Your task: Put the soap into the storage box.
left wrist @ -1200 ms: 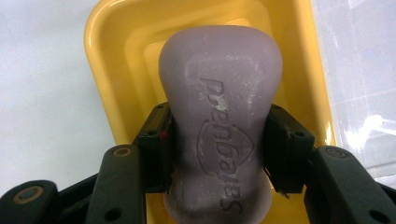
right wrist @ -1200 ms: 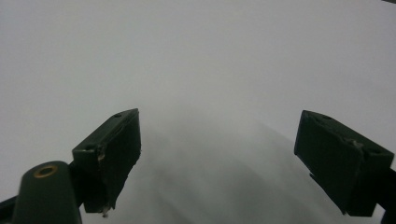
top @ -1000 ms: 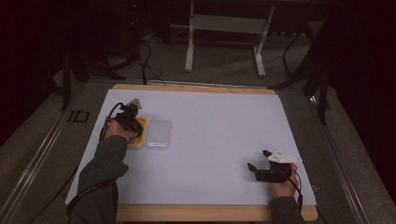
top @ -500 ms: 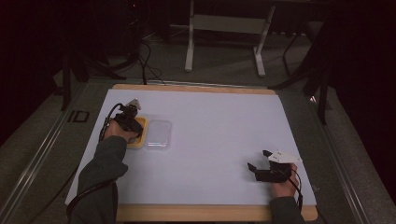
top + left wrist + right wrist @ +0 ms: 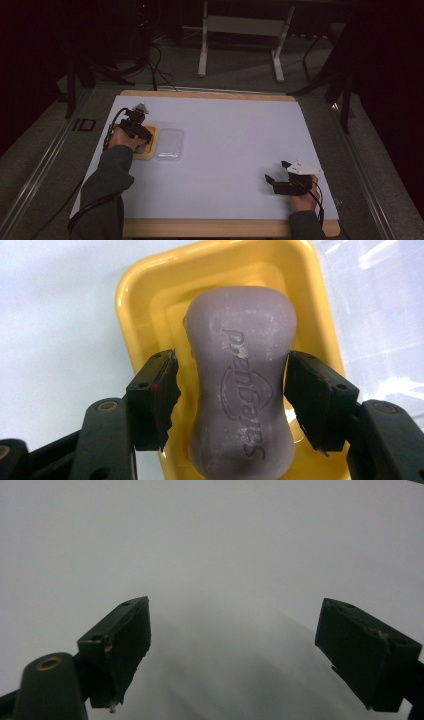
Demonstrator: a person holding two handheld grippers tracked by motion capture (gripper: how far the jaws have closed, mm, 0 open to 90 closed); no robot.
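The soap bar (image 5: 241,390) lies lengthwise in the yellow dish (image 5: 135,300), set beside the clear lid (image 5: 169,144). The left gripper (image 5: 232,390) has just been opening; its 2 jaws straddle the bar with a gap, gripping nothing. The right gripper (image 5: 278,178) rests wide open and empty.

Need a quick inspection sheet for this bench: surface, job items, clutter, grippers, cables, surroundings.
Surface: white sheet on a wood-edged table, flat and clean.
Job's things: purple soap bar lying in the yellow dish; clear lid lying just right of the dish.
Clutter: nothing seen.
Grippers: left gripper over the dish, jaws just been opening, soap between them, with a gap at the left jaw. Right gripper open, nothing between its jaws, near the table's front right.
Cables: black cable looping from the left gripper; more cables on the floor beyond the table.
Surroundings: dark room, white stand legs behind the table.
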